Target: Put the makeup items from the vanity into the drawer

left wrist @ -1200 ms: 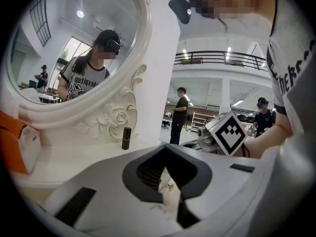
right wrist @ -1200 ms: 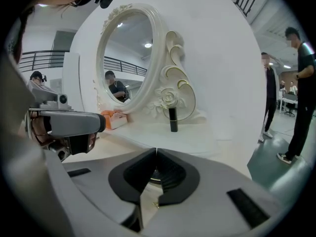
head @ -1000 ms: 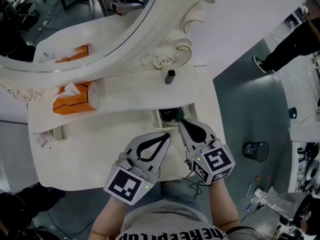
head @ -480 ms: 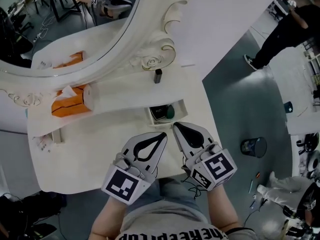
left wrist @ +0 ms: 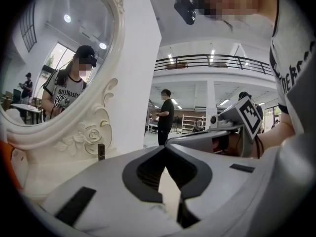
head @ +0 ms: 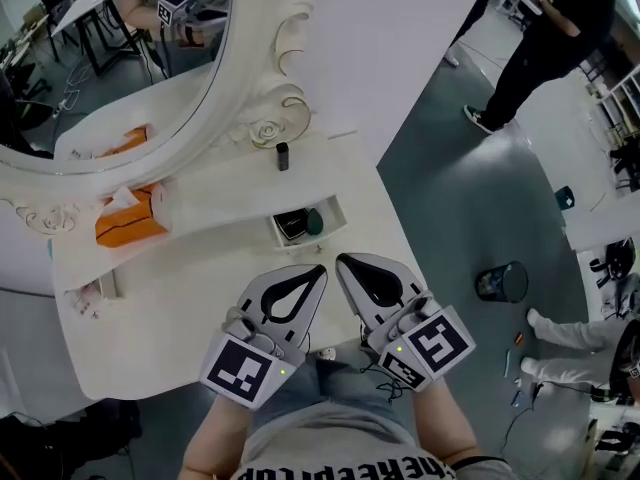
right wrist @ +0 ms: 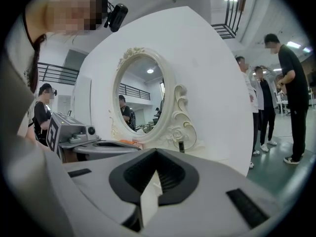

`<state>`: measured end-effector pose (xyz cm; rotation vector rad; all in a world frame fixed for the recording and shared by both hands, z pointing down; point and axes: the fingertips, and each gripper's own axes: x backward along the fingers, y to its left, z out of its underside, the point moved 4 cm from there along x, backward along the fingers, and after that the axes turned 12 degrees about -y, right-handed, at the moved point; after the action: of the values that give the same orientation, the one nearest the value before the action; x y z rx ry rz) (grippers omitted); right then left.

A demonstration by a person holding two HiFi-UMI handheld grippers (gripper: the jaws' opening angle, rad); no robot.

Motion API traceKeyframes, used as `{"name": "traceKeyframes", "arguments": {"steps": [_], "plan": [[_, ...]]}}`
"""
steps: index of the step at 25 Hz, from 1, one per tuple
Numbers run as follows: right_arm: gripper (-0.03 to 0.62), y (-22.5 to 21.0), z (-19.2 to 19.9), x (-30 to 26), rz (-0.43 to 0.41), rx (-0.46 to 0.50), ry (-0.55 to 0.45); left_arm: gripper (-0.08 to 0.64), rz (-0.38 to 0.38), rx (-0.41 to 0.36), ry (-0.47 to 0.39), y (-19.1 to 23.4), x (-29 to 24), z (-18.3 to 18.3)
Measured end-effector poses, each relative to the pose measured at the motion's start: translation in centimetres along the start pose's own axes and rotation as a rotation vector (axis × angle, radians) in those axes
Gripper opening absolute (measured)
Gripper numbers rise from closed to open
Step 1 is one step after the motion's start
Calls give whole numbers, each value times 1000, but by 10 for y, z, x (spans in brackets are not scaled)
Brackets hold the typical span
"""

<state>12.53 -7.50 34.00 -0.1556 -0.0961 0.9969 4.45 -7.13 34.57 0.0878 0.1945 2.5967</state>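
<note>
The white vanity has a small open drawer holding a dark item and a green item. A small dark tube stands upright by the mirror's carved base, also visible as the tube in the left gripper view and the tube in the right gripper view. My left gripper and right gripper hover side by side over the vanity's front edge, short of the drawer. Both are shut with nothing in them.
An orange tissue box sits at the vanity's left, small packets further left. The oval mirror rises behind. On the floor to the right are a bin and a standing person.
My right gripper has drawn back from the drawer toward me, leaving the green item inside. Both grippers now sit nearer the front edge. The head view has swung right.
</note>
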Motion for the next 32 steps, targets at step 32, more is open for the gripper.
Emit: {"name": "traceKeyframes", "arguments": {"steps": [32], "plan": [[9, 6, -55, 92, 30, 52, -175, 17, 74, -115, -38, -78, -17, -31]]}}
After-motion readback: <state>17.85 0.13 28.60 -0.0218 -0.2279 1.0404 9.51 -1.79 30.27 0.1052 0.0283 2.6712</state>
